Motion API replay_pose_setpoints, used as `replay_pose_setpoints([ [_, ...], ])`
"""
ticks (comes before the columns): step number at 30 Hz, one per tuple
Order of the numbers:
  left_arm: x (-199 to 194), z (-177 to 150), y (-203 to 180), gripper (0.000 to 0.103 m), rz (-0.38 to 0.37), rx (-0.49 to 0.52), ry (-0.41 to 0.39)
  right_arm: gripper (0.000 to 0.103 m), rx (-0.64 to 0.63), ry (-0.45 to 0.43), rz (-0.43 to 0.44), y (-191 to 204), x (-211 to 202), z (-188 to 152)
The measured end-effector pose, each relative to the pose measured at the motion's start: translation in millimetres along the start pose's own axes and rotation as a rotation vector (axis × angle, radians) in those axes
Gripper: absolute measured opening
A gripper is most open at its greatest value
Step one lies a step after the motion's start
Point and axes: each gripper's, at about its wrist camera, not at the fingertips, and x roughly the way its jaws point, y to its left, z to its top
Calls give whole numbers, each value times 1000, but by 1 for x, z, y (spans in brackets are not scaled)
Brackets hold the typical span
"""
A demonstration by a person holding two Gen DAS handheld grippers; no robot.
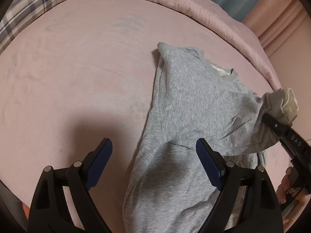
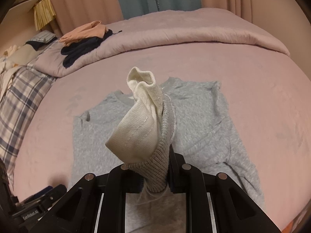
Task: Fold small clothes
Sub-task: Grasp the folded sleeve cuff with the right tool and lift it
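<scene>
Sweatshirt (image 1: 194, 101) flat on bed (image 1: 77, 77) — right hand-held gripper (image 2: 155, 174) clamps its cuff (image 2: 155, 165); left hand-held gripper (image 1: 153, 147) spread wide, empty.

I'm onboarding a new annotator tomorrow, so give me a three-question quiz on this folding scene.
1. True or false: the left claw is clamped on the grey sweatshirt.
2. Which part of the sweatshirt does the right claw hold? A) collar B) sleeve cuff C) bottom hem
3. Fill in: the sweatshirt lies on a ____ bed sheet.

Key: 1 false, its jaws stand open above the cloth; 2 B; 3 pink.
</scene>
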Motion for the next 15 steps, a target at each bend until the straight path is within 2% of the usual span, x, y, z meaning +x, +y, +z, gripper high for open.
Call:
replay_pose_setpoints([
  [15,-12,0,0,86,23,-18,-36,20,15,10,45,-4,5,3],
])
